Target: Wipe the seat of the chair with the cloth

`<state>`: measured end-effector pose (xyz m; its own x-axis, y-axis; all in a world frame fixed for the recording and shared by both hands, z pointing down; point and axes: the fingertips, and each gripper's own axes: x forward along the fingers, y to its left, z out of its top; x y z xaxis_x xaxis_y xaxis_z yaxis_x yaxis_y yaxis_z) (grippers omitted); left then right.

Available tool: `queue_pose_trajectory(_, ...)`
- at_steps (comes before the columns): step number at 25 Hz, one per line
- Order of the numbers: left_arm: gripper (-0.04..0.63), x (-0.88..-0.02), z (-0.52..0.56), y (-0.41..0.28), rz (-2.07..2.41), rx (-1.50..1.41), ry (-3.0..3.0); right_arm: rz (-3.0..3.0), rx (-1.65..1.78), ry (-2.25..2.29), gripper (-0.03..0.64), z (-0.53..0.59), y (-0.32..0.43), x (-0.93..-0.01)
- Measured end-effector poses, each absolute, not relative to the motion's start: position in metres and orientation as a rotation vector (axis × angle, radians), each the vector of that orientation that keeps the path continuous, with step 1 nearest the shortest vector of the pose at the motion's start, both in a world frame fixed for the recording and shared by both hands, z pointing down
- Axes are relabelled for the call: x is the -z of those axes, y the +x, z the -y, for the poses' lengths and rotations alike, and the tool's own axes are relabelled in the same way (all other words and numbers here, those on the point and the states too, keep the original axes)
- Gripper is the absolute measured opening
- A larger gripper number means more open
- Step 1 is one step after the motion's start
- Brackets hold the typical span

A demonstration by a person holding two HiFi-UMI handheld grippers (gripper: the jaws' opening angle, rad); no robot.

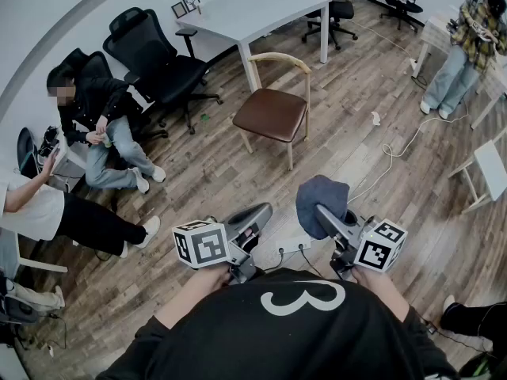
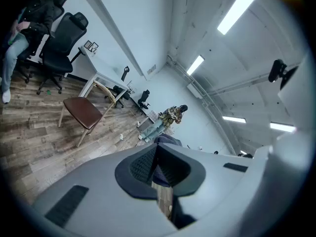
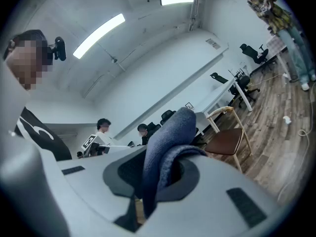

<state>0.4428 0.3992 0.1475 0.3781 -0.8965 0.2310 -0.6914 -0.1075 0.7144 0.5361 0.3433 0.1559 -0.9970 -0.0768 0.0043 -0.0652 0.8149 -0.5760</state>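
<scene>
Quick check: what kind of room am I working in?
Probably an open office or lab workspace: black swivel office chairs, a white desk and long ceiling strip lights all point that way.

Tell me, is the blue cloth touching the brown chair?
Apart. Head view shows the cloth in the right gripper, with floor between it and the chair.

The torso is covered by a black short-sleeved top [image 1: 269, 335] with a large white numeral 3 printed across it. The left tool [image 1: 255, 214] and the right tool [image 1: 325, 212] have smooth pale grey shells with dark ribbed pads [image 2: 143, 166] set in black recesses. Each tool carries a white cube [image 1: 202, 244] printed with black square markers.
</scene>
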Motion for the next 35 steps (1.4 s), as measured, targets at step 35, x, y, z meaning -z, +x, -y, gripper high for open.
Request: queue_pose_trajectory(35, 0.014, -0.22, -0.288, 0.131, 1.229, 0.386, 1.698, -2.99, 1.206, -0.29, 0.044, -0.241, 0.234, -0.214)
